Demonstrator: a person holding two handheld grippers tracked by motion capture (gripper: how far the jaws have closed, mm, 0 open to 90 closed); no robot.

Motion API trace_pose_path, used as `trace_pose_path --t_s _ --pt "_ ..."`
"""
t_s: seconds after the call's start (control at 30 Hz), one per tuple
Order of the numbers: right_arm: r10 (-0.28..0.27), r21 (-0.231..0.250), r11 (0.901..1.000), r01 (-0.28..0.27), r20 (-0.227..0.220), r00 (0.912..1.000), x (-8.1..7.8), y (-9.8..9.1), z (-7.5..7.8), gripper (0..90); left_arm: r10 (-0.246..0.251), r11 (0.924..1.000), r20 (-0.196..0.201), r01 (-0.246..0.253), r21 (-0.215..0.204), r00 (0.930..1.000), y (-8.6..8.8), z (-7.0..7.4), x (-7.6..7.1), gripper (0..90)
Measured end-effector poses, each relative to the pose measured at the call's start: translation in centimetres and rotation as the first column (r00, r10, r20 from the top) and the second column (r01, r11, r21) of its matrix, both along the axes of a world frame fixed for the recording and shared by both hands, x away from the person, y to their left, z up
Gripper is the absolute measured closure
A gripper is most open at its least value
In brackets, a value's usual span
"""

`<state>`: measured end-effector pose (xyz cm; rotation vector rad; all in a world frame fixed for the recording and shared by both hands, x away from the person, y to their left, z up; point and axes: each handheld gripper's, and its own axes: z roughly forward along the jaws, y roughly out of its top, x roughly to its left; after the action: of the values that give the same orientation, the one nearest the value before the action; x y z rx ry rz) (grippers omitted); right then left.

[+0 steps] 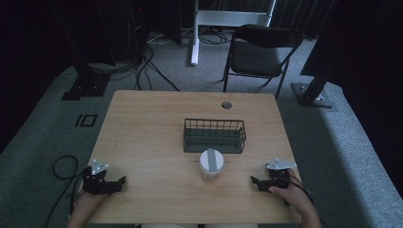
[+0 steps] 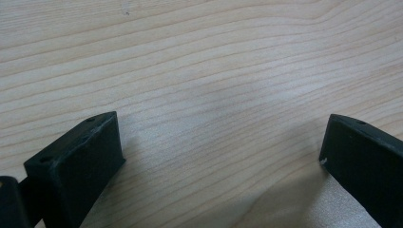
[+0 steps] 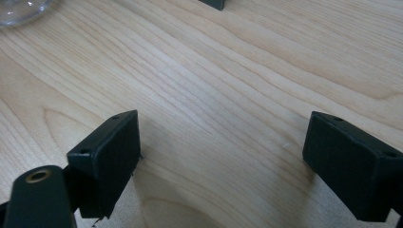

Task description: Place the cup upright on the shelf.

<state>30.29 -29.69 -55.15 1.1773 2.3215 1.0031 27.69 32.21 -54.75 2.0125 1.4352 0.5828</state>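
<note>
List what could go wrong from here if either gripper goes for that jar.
1. The jar stands right in front of the wire basket; a push from the near side could knock it against the basket or tip it.
2. Its wall looks clear and smooth, so the jaws might slip on it.
3. Both the left gripper and right gripper sit open near the table edge; their trailing cables could snag there.

No readable text, label, brand, number or sign anywhere.
</note>
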Motion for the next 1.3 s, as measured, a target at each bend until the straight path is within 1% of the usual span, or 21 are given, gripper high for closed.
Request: trace_pose_path --t_s 0.07,0.3,0.5,0.97,1.07,1.23,1.3 --pt "-0.008 0.0 1.0 0.008 0.001 1.0 -0.09 0.01 -0.01 11.6 -0.004 1.0 0.0 0.004 0.0 1.0 0.03 0.0 -0.02 0.6" --pt "-0.009 0.0 1.0 0.009 0.001 1.0 -0.12 -0.01 -0.01 11.6 -0.008 1.0 0.0 0.008 0.0 1.0 0.07 0.0 -0.02 0.5" --pt "-0.01 0.001 1.0 0.01 0.001 1.0 -0.12 0.0 0.0 11.6 -0.027 0.9996 -0.001 0.027 -0.001 0.9996 0.02 0.0 -0.05 0.6" --pt "-0.016 0.001 0.9999 0.016 0.002 0.9999 -0.2 0.15 -0.01 11.5 -0.026 0.9997 0.0 0.026 -0.001 0.9997 0.01 -0.01 -0.06 0.6" --pt "-0.013 0.008 0.9999 0.013 0.0 0.9999 -0.27 0.26 0.01 11.5 -0.026 0.9997 -0.001 0.026 -0.001 0.9997 0.01 -0.01 -0.06 0.5" --pt "-0.011 0.002 0.9999 0.011 -0.003 0.9999 -0.28 0.4 0.08 11.6 -0.026 0.9997 -0.001 0.026 -0.001 0.9997 0.01 -0.01 -0.06 0.5" --pt "-0.009 0.009 0.9999 0.009 -0.003 1.0 -0.29 0.56 0.16 11.6 -0.026 0.9997 -0.001 0.026 -0.001 0.9997 0.01 -0.01 -0.06 0.5"
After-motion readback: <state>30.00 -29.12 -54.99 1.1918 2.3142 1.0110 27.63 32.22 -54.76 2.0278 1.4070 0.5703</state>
